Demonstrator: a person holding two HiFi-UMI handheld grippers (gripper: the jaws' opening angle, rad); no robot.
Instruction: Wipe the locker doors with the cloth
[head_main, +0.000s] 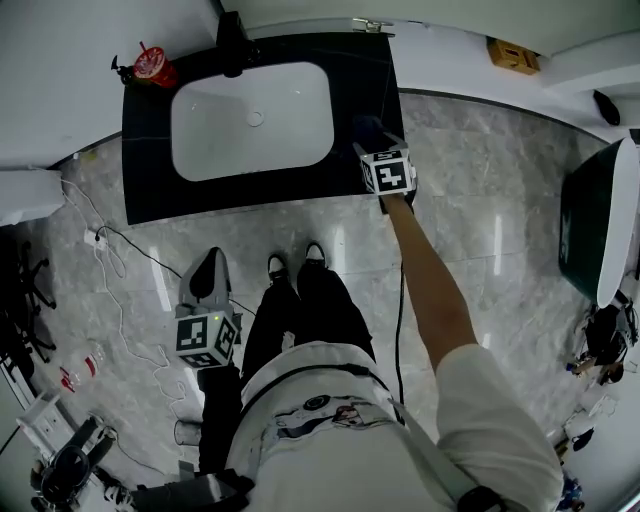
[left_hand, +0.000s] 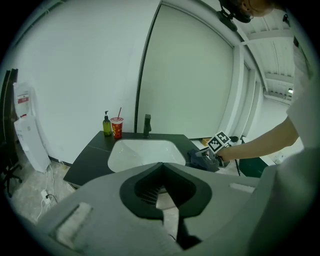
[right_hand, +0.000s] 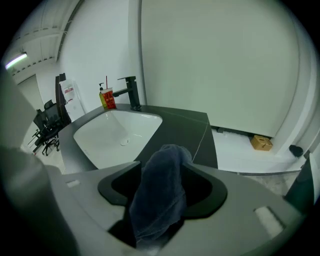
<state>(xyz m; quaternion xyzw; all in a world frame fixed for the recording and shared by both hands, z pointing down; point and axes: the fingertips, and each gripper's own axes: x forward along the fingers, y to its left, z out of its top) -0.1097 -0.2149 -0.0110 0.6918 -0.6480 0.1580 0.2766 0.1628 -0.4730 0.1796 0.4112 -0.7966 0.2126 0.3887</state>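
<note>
The left tongs (head_main: 210, 265) are held low, down by the person's leg. Their jaws are closed together and nothing is held in them.

The right tongs (head_main: 374, 140) are stretched out over the front right corner of the flat black counter (head_main: 150, 190). Their jaws are opened wide. The soft dark blue cloth (right_hand: 160, 195) is found right between these jaws, but it is not squeezed by them. It looks to be laid on the counter corner. The cloth's long side is lined up with the jaws, from their back end out to their tips. The right tongs are much nearer to the cloth, and the left tongs are well apart from it, low and off to the side.

Tall pale panels (left_hand: 190, 85) are seen past the right tongs, behind the counter. It cannot be told if these are the locker doors. If wiping is to be done, the cloth will likely have to be pinched again by the right jaws.

Counted from the left:
- one green bottle (left_hand: 107, 126)
- one red cup (left_hand: 116, 128) with a straw
- one white sink (head_main: 250, 120)
- one black tap (right_hand: 132, 92)
- one cloth
- one small brown box (right_hand: 261, 142) on the floor

Two tongs are counted in all.
</note>
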